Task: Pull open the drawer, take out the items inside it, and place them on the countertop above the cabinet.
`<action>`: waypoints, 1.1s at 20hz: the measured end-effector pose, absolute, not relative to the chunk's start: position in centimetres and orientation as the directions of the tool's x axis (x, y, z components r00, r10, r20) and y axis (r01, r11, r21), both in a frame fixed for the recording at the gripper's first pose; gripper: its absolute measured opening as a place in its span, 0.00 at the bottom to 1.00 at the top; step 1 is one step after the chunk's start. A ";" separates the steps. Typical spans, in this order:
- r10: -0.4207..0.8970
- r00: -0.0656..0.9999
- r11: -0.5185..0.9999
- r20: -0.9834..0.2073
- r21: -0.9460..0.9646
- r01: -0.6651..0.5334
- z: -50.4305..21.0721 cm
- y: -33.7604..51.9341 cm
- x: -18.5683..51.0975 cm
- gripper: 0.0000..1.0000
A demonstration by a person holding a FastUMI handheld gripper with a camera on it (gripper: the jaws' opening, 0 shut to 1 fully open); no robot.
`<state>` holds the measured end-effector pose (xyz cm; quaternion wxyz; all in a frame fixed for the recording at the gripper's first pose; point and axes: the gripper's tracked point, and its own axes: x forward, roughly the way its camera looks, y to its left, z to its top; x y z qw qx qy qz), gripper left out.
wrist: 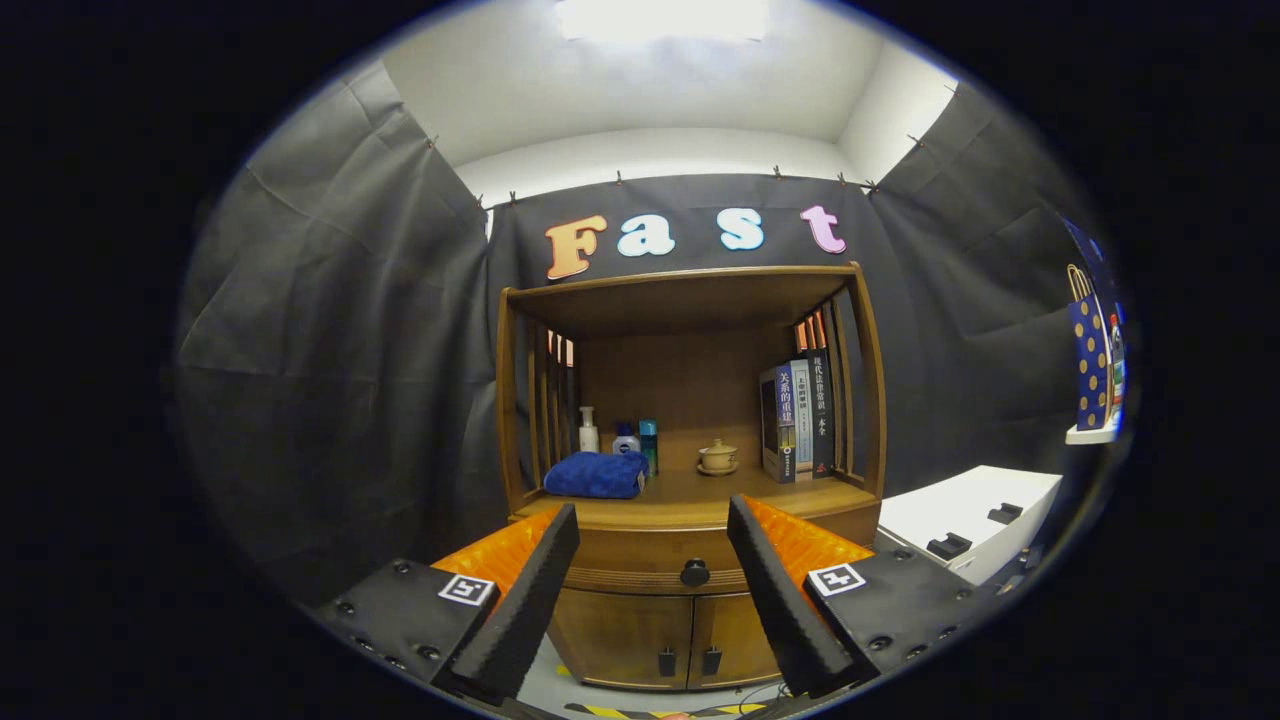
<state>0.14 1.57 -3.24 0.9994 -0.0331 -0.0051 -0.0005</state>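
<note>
Drawer [690, 562] closed, its dark round knob [695, 573] centred, in the wooden cabinet [690, 470] just under the countertop [690, 492]. Gripper [652, 540] held short of it, jaws spread wide, nothing between them; knob seen through the gap. On the countertop: folded blue towel [596, 474], bottles [620, 432] behind it, small teacup [717, 457], upright books [797, 420]. Two cabinet doors [670, 638] below the drawer. White box [968, 515] beside cabinet.
</note>
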 end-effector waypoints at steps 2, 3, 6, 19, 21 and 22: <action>-0.003 1.000 0.998 0.000 -0.063 0.003 -4.2 1.3 1.2 0.98; -0.006 1.000 0.998 0.010 -0.069 0.007 -4.4 1.1 2.1 0.98; -0.057 0.998 0.990 0.023 -0.131 0.060 -6.2 -1.2 5.3 0.98; -0.138 0.965 0.990 -0.222 -0.067 0.126 -22.9 -8.4 18.5 0.94; -0.136 0.960 0.989 -0.243 -0.095 0.116 -24.0 -8.6 19.1 0.91; -0.128 0.958 0.989 -0.255 -0.101 0.105 -24.4 -8.4 19.6 0.90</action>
